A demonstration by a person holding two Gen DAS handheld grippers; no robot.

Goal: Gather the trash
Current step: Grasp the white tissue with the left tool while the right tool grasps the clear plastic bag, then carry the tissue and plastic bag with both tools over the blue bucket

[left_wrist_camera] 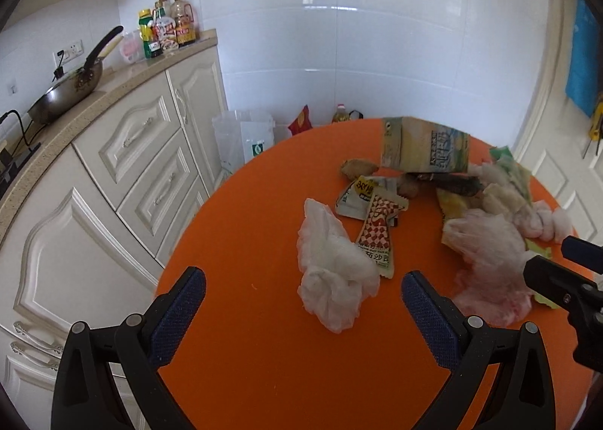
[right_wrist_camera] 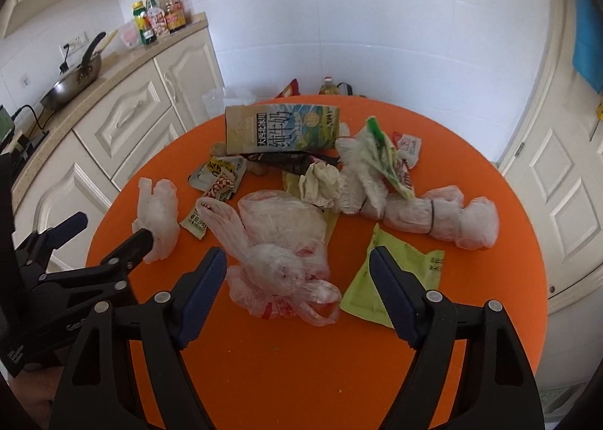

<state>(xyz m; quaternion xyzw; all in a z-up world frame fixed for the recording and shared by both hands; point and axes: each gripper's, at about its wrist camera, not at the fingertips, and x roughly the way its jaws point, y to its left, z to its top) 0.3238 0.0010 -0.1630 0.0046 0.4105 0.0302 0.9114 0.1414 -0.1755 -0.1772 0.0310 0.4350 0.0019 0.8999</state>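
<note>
Trash litters my orange desk (right_wrist_camera: 490,181): a crumpled pink plastic bag (right_wrist_camera: 279,253) lies at the near side of the heap, in front of the milk carton (right_wrist_camera: 282,126). My right gripper (right_wrist_camera: 297,271) straddles the bag, jaws released, not touching. My left gripper (left_wrist_camera: 303,288), jaws released, frames a white wad (left_wrist_camera: 333,271) left of the bag.
</note>
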